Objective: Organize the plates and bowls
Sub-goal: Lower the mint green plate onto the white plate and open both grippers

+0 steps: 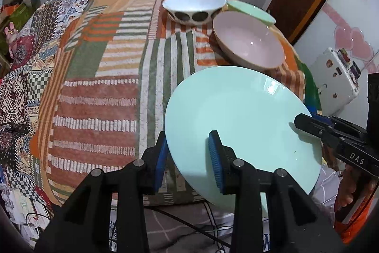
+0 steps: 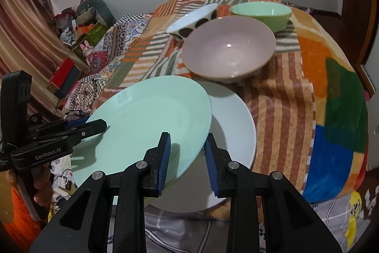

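Only right view shows white plate (image 2: 234, 120) beneath mint plate (image 2: 151, 125).

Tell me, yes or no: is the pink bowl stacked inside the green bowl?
No, in the right wrist view the pink bowl sits on the cloth in front of the green bowl, not inside it.

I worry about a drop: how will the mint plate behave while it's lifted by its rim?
The mint plate looks glossy, so it is probably slippery against the pads. It seems rigid and likely breakable, like ceramic or glass. Both grippers, left and right, straddle its rim while it tilts over the white plate, so it may pivot.
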{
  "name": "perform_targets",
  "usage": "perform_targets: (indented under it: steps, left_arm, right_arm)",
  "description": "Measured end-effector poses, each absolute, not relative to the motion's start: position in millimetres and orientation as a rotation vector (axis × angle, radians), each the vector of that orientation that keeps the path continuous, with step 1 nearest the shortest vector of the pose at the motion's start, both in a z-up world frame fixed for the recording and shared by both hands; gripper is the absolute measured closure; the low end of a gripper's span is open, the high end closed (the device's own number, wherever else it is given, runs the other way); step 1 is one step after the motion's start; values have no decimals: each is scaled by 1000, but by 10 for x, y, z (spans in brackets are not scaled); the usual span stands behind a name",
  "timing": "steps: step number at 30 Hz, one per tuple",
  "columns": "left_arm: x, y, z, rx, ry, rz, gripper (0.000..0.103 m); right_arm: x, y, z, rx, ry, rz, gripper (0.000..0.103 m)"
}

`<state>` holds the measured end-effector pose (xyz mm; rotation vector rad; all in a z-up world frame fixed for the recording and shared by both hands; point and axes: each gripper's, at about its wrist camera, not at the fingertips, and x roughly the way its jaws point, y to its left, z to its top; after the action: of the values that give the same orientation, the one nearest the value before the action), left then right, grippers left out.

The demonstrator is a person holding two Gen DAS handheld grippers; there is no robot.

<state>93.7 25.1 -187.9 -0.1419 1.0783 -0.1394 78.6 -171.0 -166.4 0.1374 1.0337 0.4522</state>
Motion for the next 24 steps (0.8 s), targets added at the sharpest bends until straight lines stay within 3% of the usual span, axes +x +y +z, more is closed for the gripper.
perform_targets:
  steps: [24]
  left_arm:
    - [1247,-104,-2189,-65,1177,-196,69]
  right_arm:
    - [798,-2041,-1865,205,1104,369,76]
